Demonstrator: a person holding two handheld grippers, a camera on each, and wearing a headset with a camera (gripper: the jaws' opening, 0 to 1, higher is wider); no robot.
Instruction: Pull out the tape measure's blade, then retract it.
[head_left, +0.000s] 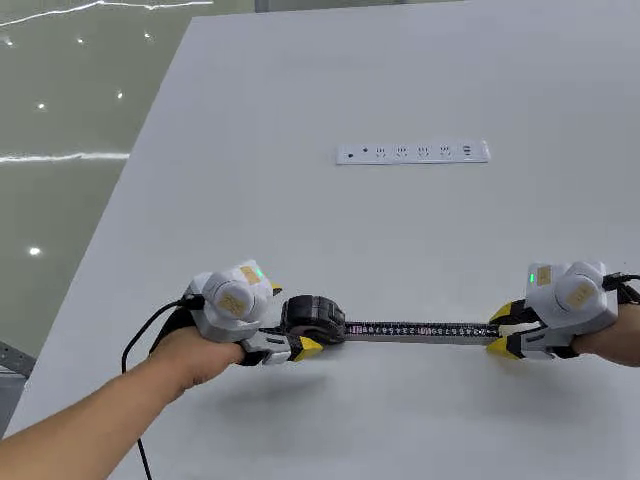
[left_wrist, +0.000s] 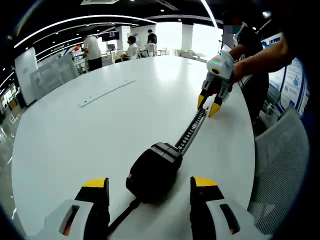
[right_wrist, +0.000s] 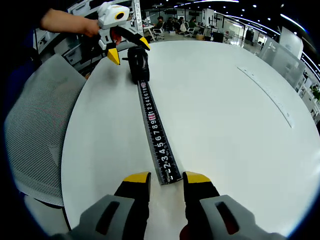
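Here we are at the white table (head_left: 300, 150), and the tape measure is stretched out along its near edge. In the head view the black case (head_left: 313, 318) sits at about 7 o'clock, flat on the tabletop, and the blade (head_left: 420, 330) runs from it straight toward 3 o'clock.

Left gripper (left_wrist: 150, 182) – jaws wide apart, 1 yellow tip on each side of the case, with bare table showing in both gaps. No clamp there. A thin dark strap (left_wrist: 122, 215) trails from the back of the case toward 7 o'clock, down between the 2 jaws. From the case the blade heads off toward 1 o'clock.

Right gripper (right_wrist: 167, 178) – jaws parted a little wider than the blade, with the blade's end lying flat on the table between the 2 yellow tips. Whether either pad touches the blade's edge, I cannot tell. In this view the blade climbs toward 11 o'clock to the case, and the digits 2 through 9 read clearly near the tip.

A hand (head_left: 195, 355) wraps the left gripper's body. A white power strip (head_left: 413, 152) lies well apart from the tape, at 12 o'clock from the blade. A grey mesh chair (right_wrist: 35, 130) stands at the table's edge, at 9 o'clock in the right gripper view.
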